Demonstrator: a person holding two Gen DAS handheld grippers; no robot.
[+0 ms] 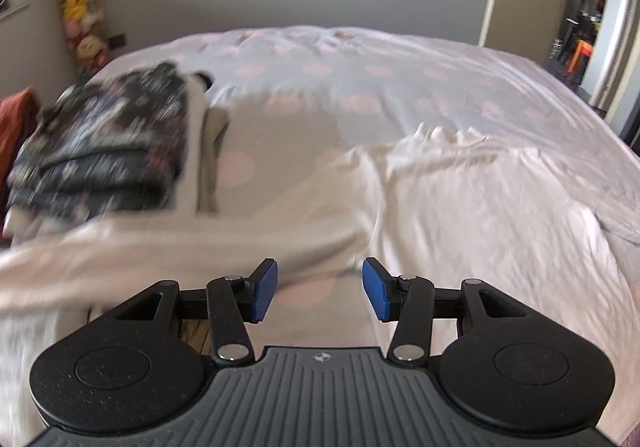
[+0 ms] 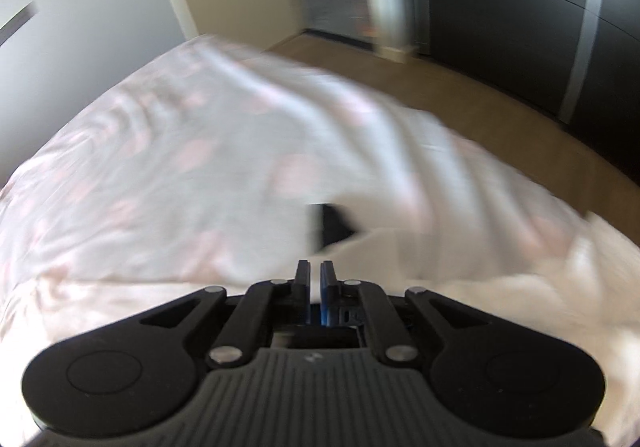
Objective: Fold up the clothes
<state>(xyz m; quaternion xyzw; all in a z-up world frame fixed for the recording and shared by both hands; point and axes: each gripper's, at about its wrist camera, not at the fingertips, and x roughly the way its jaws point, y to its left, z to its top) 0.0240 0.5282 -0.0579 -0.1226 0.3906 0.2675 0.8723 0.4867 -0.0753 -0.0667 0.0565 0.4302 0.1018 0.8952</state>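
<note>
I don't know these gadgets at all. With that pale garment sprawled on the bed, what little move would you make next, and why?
Probably lower the left gripper onto the white garment and close on an edge. Its jaws stand open with nothing between them, and the garment lies crumpled and unfolded on the bed, beside the folded stack. The right gripper looks shut; blur hides whether it holds cloth.

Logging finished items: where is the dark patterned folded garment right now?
In the left wrist view, the dark patterned garment sits on a stack of folded clothes at the bed's left side, near the soft toys.
</note>
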